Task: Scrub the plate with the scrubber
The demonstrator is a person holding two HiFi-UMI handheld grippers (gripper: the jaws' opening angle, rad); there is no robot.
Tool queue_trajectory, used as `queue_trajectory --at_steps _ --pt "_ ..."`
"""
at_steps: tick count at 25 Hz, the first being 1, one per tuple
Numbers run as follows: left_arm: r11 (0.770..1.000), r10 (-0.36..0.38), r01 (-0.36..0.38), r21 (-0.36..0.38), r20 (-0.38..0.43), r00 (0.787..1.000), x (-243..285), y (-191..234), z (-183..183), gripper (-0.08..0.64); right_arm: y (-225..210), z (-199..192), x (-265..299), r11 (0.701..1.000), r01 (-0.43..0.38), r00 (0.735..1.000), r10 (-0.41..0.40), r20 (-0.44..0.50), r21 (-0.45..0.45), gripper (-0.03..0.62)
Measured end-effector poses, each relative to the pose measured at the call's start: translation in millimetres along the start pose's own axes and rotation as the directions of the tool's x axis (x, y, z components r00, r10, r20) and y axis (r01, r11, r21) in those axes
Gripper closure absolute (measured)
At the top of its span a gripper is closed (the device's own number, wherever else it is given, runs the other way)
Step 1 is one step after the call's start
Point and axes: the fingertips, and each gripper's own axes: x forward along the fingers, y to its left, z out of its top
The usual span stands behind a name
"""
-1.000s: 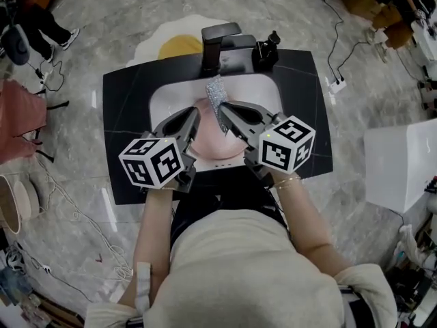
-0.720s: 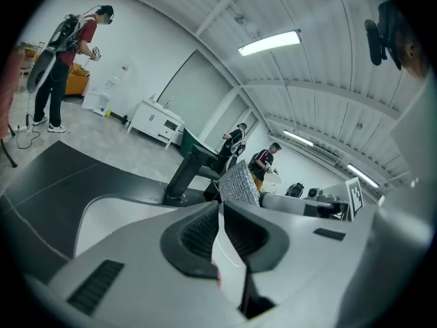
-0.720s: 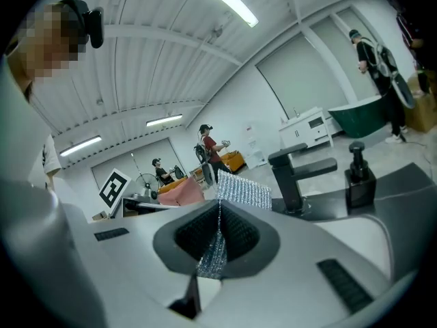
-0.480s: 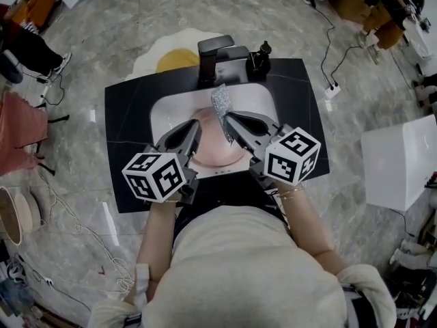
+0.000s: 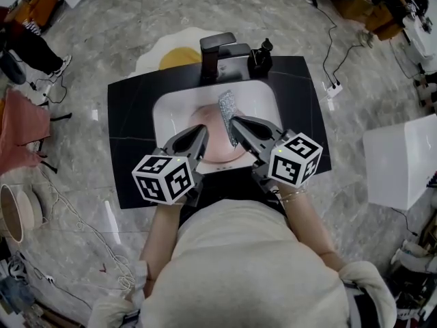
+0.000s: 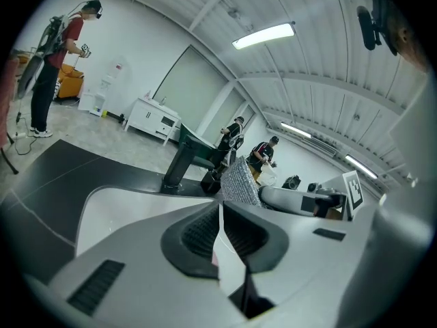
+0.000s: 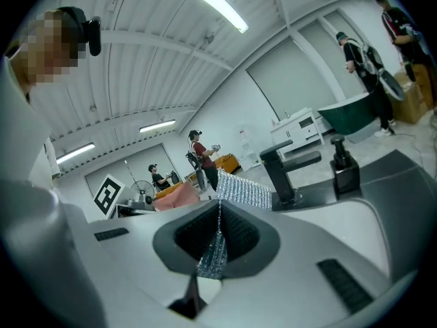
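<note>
White sink (image 5: 263, 104) — pink plate (image 5: 215, 132), silver scrubber (image 5: 227, 108) above

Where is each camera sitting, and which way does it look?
Head view: on the person's head, looking steeply down at the sink; shows their arms, left claw and right claw.
Left gripper view: on the left claw, looking along its jaws, shut on the pink plate, toward the faucet; their head shows upper right.
Right gripper view: on the right claw, looking along its jaws, shut on the silvery scrubber; their head shows upper left.
Shared: both gripper views show the faucet and scrubber.
</note>
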Motion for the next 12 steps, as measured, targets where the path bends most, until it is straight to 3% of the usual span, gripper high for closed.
queue_trajectory --at_steps 12 --pt "1.0 0.01 -0.011 -0.009 -0.093 0.996 6 -2 -24 0.529 1 -20 3 0.998 -0.03 0.999 0.031 -0.015 0.063 0.574"
